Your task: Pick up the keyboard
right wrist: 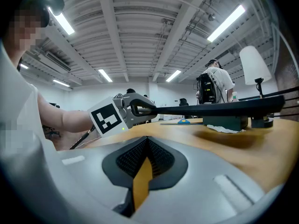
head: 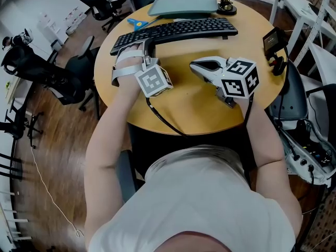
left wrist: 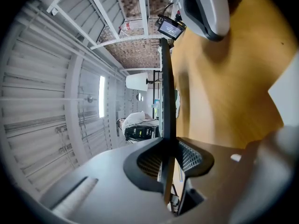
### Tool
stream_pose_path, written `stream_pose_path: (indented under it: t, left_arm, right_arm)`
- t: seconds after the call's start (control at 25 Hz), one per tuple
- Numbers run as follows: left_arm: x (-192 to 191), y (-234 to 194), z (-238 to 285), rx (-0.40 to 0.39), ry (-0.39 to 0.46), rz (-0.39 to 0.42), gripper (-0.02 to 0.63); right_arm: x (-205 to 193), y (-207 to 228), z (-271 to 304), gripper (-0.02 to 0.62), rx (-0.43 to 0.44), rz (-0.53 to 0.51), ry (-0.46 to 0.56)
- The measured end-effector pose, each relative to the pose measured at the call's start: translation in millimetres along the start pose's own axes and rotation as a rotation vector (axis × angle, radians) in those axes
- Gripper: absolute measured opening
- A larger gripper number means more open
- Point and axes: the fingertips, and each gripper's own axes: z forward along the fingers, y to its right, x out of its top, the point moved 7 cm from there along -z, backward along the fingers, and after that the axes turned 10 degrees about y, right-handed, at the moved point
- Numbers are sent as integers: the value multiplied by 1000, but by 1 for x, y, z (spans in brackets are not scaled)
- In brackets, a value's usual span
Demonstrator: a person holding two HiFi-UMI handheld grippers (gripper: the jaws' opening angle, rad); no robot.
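The black keyboard (head: 178,30) lies across the far side of the round wooden table (head: 184,104). My left gripper (head: 146,45) is shut on its left end. In the left gripper view the keyboard (left wrist: 166,101) shows edge-on, a thin dark strip clamped between the jaws of that gripper (left wrist: 167,164). The right gripper view shows the keyboard (right wrist: 224,107) as a dark bar held a little above the tabletop by the left gripper (right wrist: 140,108), with its shadow beneath. My right gripper (head: 197,64) rests on the table in front of the keyboard, pointing left, its jaws together on nothing (right wrist: 145,164).
Behind the keyboard sit a flat grey-green case (head: 184,5), a blue object (head: 137,22) and a black lamp base (head: 227,7). A small black device with a screen (head: 274,40) stands at the table's right edge. Office chairs (head: 79,72) crowd the floor on the left.
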Motion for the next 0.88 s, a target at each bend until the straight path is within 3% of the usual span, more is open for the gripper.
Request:
stream_pose_path:
  t: [0.88]
  left_arm:
    - [-11, -6, -3, 16, -9, -10, 87]
  right_arm:
    - [1, 0, 2, 2, 4, 3, -5]
